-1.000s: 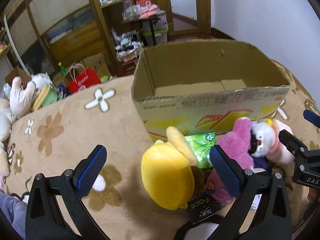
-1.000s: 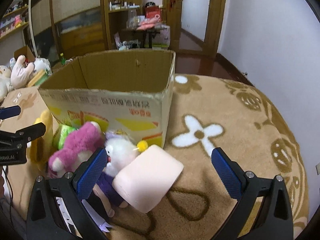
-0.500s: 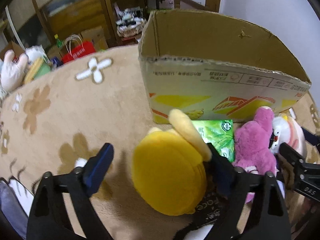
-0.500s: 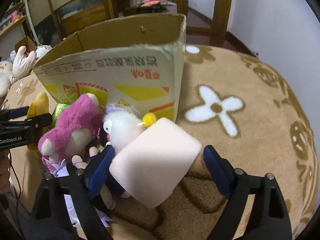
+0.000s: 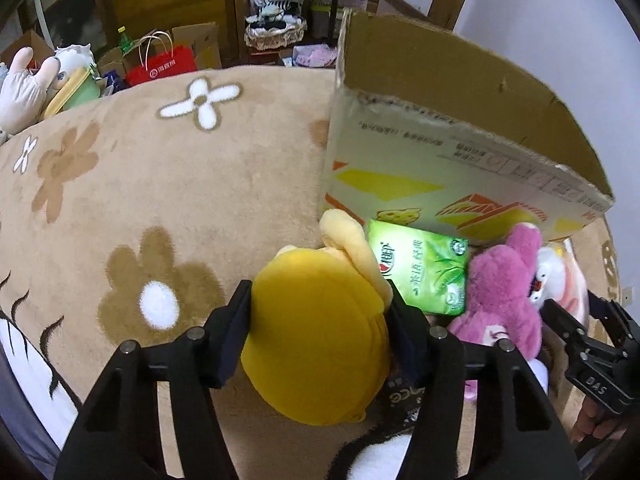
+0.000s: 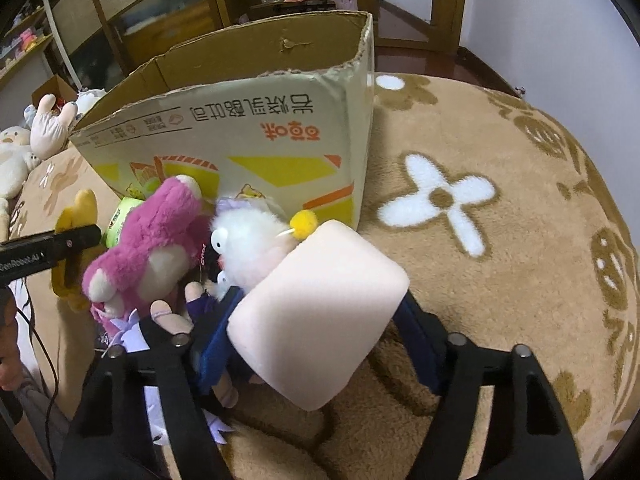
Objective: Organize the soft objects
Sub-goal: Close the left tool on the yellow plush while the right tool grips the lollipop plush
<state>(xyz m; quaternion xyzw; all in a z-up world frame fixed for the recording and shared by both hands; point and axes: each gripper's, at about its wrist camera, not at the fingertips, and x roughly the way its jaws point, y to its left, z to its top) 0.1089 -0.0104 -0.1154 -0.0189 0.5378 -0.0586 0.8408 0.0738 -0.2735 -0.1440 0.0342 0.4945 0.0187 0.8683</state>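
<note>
Yellow plush (image 5: 316,344) and pink cushion (image 6: 320,312), a second ago ungripped, now gripper-clamped.

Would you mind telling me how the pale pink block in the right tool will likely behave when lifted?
The pink block looks like soft foam, so probably light and squashy. Its matte surface should resist slipping. The right tool spans it fully, so it likely lifts without flopping.

Both handheld grippers clamp soft toys at once: the left gripper (image 5: 320,320) pinches a yellow plush (image 5: 316,352), the right gripper (image 6: 316,332) squeezes a pink cushion (image 6: 320,316).
</note>
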